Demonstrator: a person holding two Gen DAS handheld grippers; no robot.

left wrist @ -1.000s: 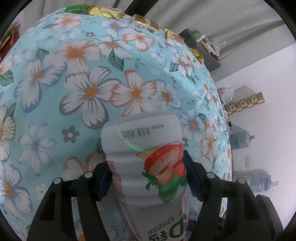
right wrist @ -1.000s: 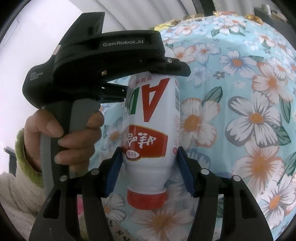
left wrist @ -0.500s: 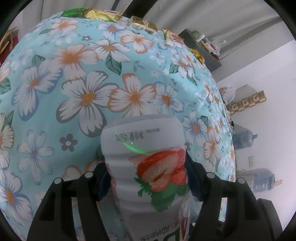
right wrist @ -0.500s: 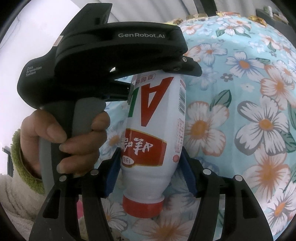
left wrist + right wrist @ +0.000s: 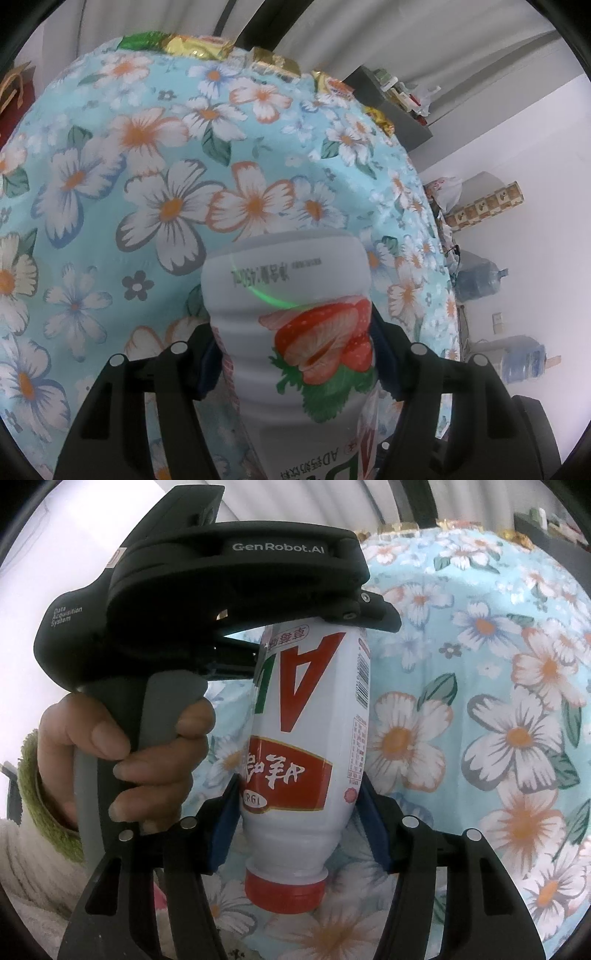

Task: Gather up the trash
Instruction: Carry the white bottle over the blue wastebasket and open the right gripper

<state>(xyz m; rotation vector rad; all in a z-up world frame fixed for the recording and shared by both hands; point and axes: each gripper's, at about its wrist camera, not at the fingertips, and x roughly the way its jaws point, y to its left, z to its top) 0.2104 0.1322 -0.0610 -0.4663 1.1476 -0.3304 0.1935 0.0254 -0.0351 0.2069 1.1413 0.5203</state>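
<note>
Between my two tools, above the flowered worktop [image 5: 110,192]: one white plastic bottle [image 5: 291,332], strawberry picture on its label, red screw cap [image 5: 284,890].

Left tool [image 5: 291,354]: clamped on the bottle's lower body, blue pads pressed against both sides. The bottle's base points away from this camera, toward the cloth.

Right tool [image 5: 295,827]: clamped on the same bottle just above its neck, blue pads [image 5: 225,830] against both sides of the shoulder. The cap end points toward this camera. Large red letter and red band with white characters face the lens.

Left hand [image 5: 122,753]: seen from the right wrist view, fingers wrapped around the grey grip of the left tool's black body; a green cuff and pale knitted sleeve [image 5: 33,860] sit at the wrist.

Worktop cover: light blue cloth printed with white and orange flowers. I cannot tell whether the bottle touches it.

Far edge of worktop: several gold and green foil wrappers [image 5: 192,46] lying along the rim.

Background, right of the left wrist view: two large blue water jugs [image 5: 476,277] on the floor by a white wall, a patterned box [image 5: 484,206] above them.
</note>
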